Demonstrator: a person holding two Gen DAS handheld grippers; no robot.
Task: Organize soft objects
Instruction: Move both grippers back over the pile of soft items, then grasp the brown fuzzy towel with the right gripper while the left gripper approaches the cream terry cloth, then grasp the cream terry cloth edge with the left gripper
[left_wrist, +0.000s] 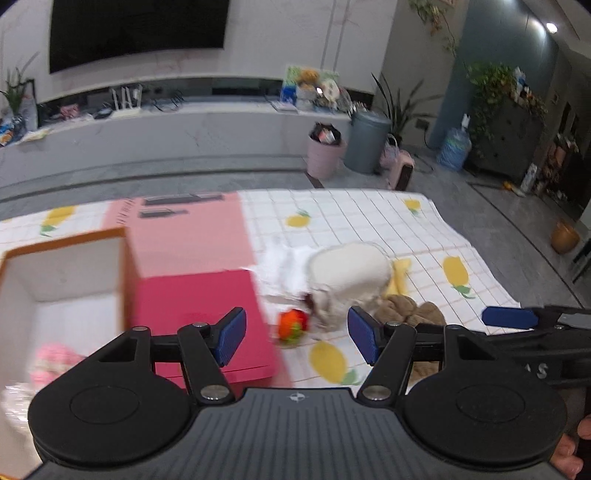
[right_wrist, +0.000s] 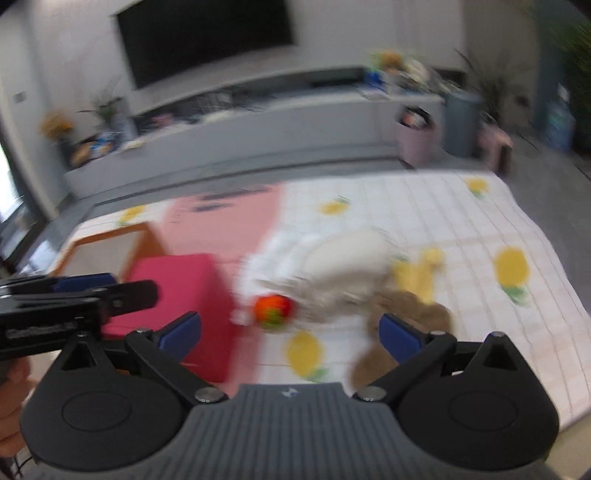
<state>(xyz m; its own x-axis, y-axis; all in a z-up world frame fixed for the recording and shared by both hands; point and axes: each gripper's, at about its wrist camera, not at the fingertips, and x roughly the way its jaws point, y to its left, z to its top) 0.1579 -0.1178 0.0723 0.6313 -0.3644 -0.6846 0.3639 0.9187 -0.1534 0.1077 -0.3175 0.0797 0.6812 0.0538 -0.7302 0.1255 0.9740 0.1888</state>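
Soft toys are seen heaped on a white checked cloth printed with lemons (left_wrist: 369, 218), which is spread over the floor. At the middle of the heap a white plush toy (left_wrist: 349, 273) is piled with a fluffy white cloth (left_wrist: 284, 266) on its left and a yellow soft piece (left_wrist: 400, 275) on its right. A brown plush toy (left_wrist: 410, 308) is found at the near right of the heap, touching the white one. An orange and green soft ball (left_wrist: 293, 325) lies on the cloth just near-left of the heap.

Left of the heap a pink box (left_wrist: 199, 306) is placed, its paler lid flap raised behind it. Against its left side stands an open box with an orange rim (left_wrist: 62, 242) and white inner walls; something pink and fluffy (left_wrist: 51, 363) is seen low inside it, too blurred to be named.

The left gripper (left_wrist: 297, 334) is held above the near edge of the cloth with its blue pads spread apart and nothing between them; the ball and the foot of the heap are framed in the gap. The right gripper (right_wrist: 290, 334) is likewise released, its jaws spread wide and empty, and it is seen at the right edge of the left wrist view. The right wrist view is badly blurred. A fingertip (left_wrist: 565, 454) shows at the lower right corner of the left view.

Farther off, a pink bin (left_wrist: 325, 153) and a grey bin (left_wrist: 367, 142) stand beside a long low shelf under a dark screen (left_wrist: 136, 31).
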